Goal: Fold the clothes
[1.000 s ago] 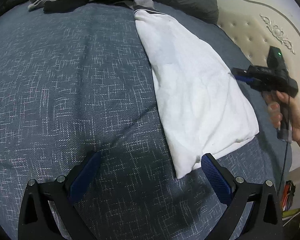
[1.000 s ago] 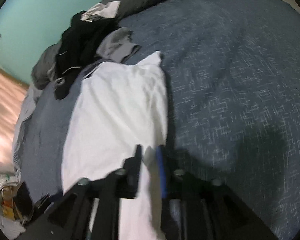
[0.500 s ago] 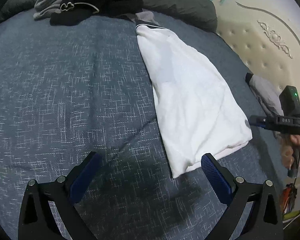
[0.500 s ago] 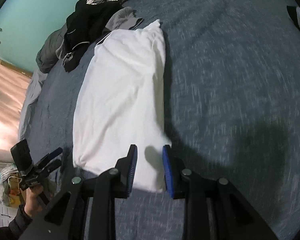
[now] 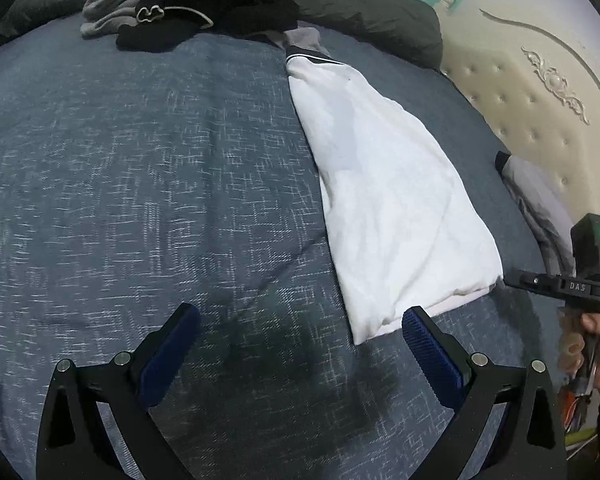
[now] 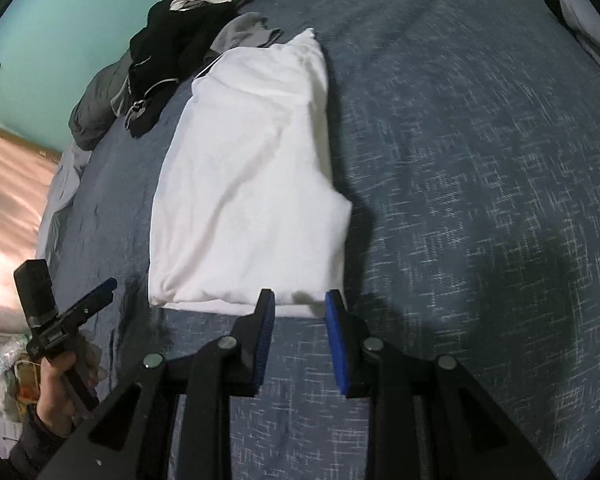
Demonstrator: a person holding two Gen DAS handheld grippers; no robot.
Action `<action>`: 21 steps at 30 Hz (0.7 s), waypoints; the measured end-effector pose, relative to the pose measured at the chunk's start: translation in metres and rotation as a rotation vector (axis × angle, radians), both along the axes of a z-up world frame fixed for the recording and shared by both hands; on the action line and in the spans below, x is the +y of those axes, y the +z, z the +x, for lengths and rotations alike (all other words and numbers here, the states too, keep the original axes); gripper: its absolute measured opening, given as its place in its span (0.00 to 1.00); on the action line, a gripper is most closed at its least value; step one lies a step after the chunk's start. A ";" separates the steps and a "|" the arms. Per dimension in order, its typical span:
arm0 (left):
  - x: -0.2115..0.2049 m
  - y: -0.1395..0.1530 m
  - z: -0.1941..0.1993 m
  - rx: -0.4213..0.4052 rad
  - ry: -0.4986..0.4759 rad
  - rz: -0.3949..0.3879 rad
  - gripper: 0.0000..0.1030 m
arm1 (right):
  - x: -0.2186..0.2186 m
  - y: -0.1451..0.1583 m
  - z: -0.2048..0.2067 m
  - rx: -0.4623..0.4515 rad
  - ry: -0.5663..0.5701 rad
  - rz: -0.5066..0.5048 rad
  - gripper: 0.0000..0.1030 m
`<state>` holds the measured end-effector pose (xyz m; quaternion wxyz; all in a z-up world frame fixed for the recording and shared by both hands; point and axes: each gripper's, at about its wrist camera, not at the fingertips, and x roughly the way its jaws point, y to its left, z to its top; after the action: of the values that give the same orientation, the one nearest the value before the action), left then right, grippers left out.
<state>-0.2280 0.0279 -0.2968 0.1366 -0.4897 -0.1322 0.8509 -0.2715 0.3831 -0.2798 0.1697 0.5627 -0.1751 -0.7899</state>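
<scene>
A white garment (image 5: 392, 208), folded into a long strip, lies flat on the blue bedspread (image 5: 140, 160). My left gripper (image 5: 300, 320) hovers open and wide over the bedspread, its right finger beside the garment's near left corner and nothing between its pads. In the right wrist view the garment (image 6: 252, 176) ends just beyond my right gripper (image 6: 300, 300). That gripper's jaws stand a narrow gap apart with no cloth pinched between them. Each gripper shows in the other's view: the right gripper (image 5: 516, 280) in a hand at the garment's near right corner, the left gripper (image 6: 80, 308) at lower left.
A heap of black and grey clothes (image 5: 188, 4) lies at the far end of the bed against a dark grey pillow (image 5: 372, 12). A cream tufted headboard (image 5: 540, 80) and a grey garment (image 5: 540, 200) are on the right. Floor clutter (image 6: 8, 368) shows past the bed's edge.
My right gripper has drawn back from over the white garment to just off its near edge. The left gripper has lifted slightly. The garment now lies flat by itself.
</scene>
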 end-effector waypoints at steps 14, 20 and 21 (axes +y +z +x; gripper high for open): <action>0.039 -0.012 0.007 -0.014 -0.072 -0.026 0.89 | 0.000 -0.007 0.026 0.168 -0.224 -0.070 0.25; 0.042 -0.016 0.001 -0.029 -0.068 -0.025 0.69 | 0.005 -0.017 0.041 0.229 -0.301 -0.149 0.25; 0.043 -0.016 0.001 -0.029 -0.074 -0.024 0.67 | 0.003 -0.019 0.041 0.232 -0.300 -0.159 0.25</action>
<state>-0.2272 0.0714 -0.3125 0.1601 -0.5081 -0.1059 0.8396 -0.2302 0.3864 -0.2990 0.1129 0.4206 -0.2980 -0.8494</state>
